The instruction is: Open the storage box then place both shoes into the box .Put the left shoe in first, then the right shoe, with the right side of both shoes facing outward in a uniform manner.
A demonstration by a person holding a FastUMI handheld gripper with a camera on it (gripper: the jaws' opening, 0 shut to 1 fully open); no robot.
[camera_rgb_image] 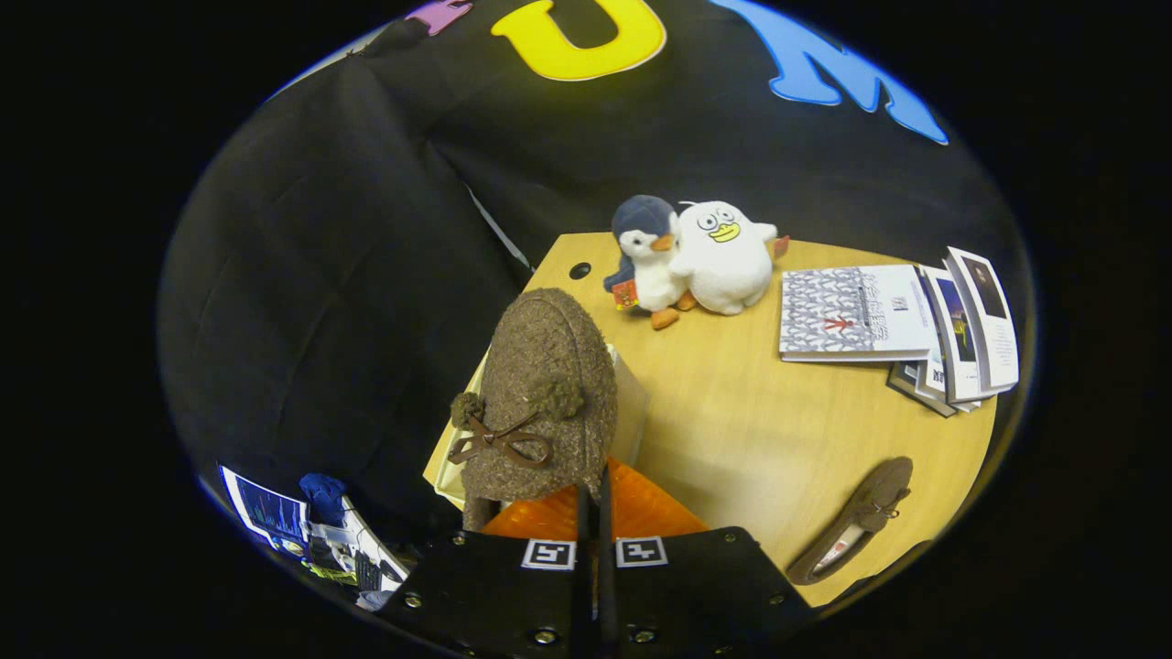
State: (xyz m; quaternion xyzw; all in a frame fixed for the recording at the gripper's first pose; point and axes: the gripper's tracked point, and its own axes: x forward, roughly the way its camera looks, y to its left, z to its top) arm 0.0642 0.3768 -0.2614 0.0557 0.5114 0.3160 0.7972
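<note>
**Shoe held at the box, its mate far off on the surface**

The wooden surface (732, 430) ran from the booth wall toward the gripper, its near corner cut off behind the gripper body. On it, the storage box (632, 403) showed as pale walls, mostly hidden behind the brown woolly shoe (545, 384); whether the box was open could not be made out. The shoe stood toe-up just ahead of the fingers, its bow facing the camera, its heel end hidden. A stack of books (856, 311) and fanned booklets (971, 334) lay well apart on the far side. Two plush toys, a white duck (728, 261) touching a blue penguin (645, 252), sat near the wall. The second shoe (856, 522) lay flat on the surface's near edge, partly cut off. The gripper (593, 499) had its fingers nearly together, apparently pinching the shoe's rim, the contact itself hidden
</note>
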